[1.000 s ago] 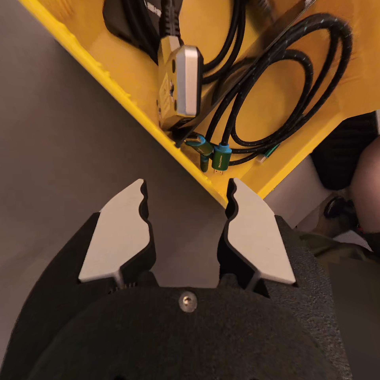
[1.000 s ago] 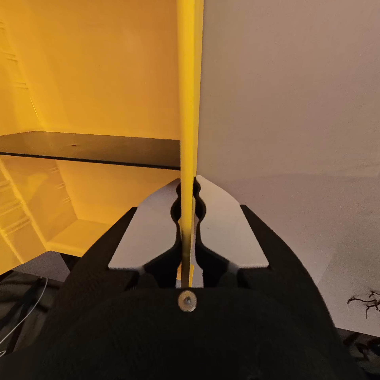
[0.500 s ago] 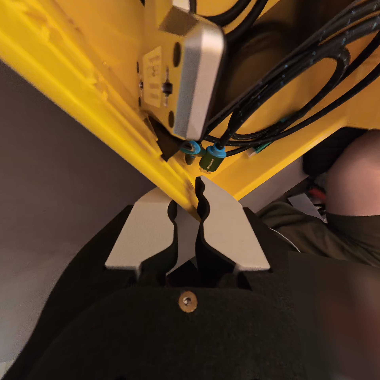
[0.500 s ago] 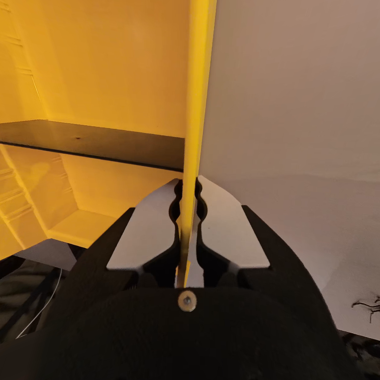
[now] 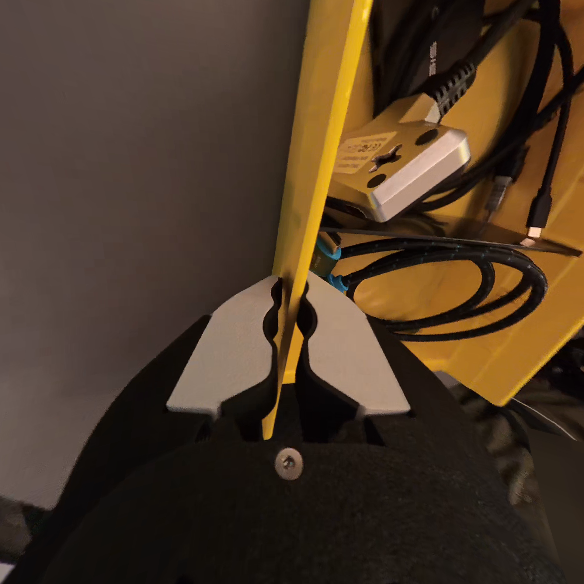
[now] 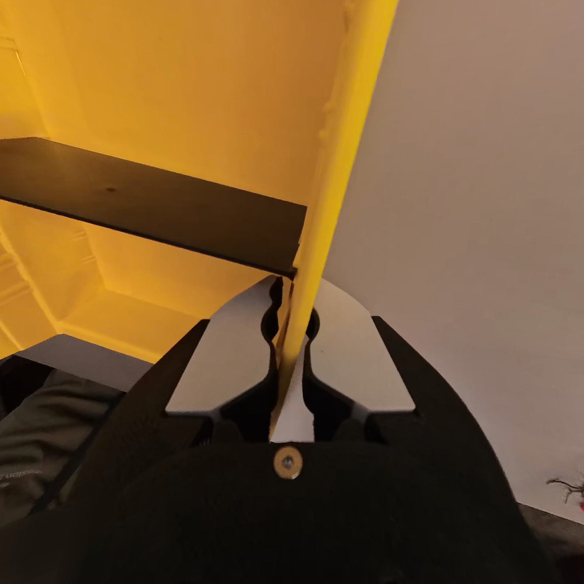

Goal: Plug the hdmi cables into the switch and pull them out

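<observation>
Both tongs are gripping the yellow bin's walls: left tongs (image 5: 290,286), right tongs (image 6: 294,284). The switch (image 5: 407,170) and cables (image 5: 474,284) are lying inside; keeping the bin (image 5: 319,126) level seems wise.

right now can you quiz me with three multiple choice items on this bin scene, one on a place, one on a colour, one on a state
1. Where does the silver switch lie?
A. inside the yellow bin
B. outside the bin
C. between gripper fingers

2. What colour is the divider across the bin?
A. white
B. black
C. red

3. What is the left gripper doing?
A. open, off the bin
B. shut on a cable
C. shut on the bin's wall

Answers: 1 A, it sits behind the wall among black cables. 2 B, the right wrist view shows a dark panel. 3 C, the yellow edge runs between its fingers.
</observation>
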A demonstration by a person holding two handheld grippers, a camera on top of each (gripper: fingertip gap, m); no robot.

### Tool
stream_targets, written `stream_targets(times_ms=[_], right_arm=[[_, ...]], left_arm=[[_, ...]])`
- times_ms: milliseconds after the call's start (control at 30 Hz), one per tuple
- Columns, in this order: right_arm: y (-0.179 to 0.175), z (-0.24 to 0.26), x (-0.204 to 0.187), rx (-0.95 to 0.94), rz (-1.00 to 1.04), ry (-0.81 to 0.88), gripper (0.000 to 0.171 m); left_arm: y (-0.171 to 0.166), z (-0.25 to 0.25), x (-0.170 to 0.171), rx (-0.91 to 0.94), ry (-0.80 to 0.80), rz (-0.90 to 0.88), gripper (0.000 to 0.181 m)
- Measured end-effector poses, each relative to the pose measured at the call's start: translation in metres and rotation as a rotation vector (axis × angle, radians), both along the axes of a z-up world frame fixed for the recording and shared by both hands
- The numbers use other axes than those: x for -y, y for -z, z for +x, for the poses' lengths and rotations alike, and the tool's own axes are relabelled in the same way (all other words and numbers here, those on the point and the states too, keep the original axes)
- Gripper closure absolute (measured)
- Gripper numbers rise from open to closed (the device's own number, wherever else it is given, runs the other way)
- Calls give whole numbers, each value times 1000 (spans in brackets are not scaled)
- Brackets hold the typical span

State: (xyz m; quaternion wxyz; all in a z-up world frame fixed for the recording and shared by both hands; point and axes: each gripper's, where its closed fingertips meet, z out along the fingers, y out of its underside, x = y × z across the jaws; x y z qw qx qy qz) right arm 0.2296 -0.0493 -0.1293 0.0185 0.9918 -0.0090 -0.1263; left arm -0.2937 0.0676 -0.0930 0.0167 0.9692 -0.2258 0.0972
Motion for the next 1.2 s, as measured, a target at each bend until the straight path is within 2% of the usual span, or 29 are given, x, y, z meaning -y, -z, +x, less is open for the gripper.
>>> stream_targets(times_ms=[200, 367, 633, 800, 1000, 1133, 1200], right_arm=[[0, -9, -4, 8, -9, -1, 160], [0, 14, 1, 0, -6, 78, 160], [-1, 38, 22, -23, -30, 175, 158], [0, 25, 30, -13, -76, 101, 160], [-1, 18, 33, -63, -86, 58, 155], [-1, 17, 33, -94, -83, 46, 152], [1, 17, 30, -79, -83, 37, 152]], left_arm=[[-1, -102, -7, 14, -233, 79, 175], [-2, -136, 2, 60, -301, 100, 175], [-3, -138, 17, 99, -317, 115, 173], [-2, -131, 26, 105, -304, 127, 174], [-5, -123, 29, 212, -305, 159, 169], [-38, -117, 4, 363, -294, 345, 160], [-61, -113, -10, 404, -222, 480, 149]])
